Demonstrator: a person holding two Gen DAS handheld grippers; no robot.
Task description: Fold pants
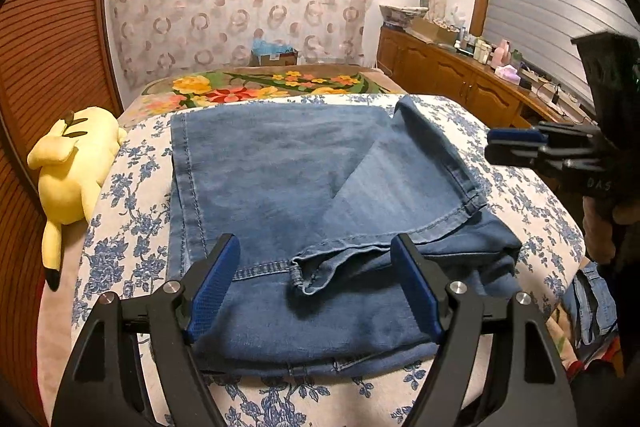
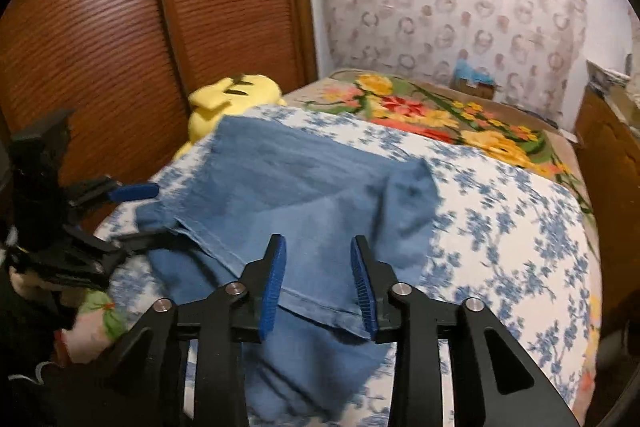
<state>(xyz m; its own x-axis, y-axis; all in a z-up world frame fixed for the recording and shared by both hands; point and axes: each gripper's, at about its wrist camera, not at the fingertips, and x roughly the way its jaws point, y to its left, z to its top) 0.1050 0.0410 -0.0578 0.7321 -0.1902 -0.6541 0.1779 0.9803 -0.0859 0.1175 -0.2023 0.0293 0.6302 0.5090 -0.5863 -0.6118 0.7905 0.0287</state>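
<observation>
Blue jeans (image 1: 280, 167) lie folded on the bed, one leg end turned diagonally over the stack, its hem towards me. My left gripper (image 1: 315, 239) hovers over the near edge of the jeans, wide open, its blue pads either side of a crumpled hem and not pressing on it. At the right edge the right gripper (image 1: 489, 146) shows side-on above the bed. In the right wrist view the right gripper (image 2: 318, 241) is partly open over the jeans (image 2: 304, 187), a hem running under the gap, no pad on the cloth. The left gripper (image 2: 154, 215) straddles the jeans' left corner.
A blue-flowered white bedspread (image 1: 128, 227) covers the bed, with a bright flower blanket (image 1: 240, 87) further back. A yellow plush toy (image 1: 68, 163) lies at the left edge by brown louvred doors (image 2: 120, 27). A cluttered wooden sideboard (image 1: 460, 79) runs along the right. More denim (image 1: 592, 299) hangs low right.
</observation>
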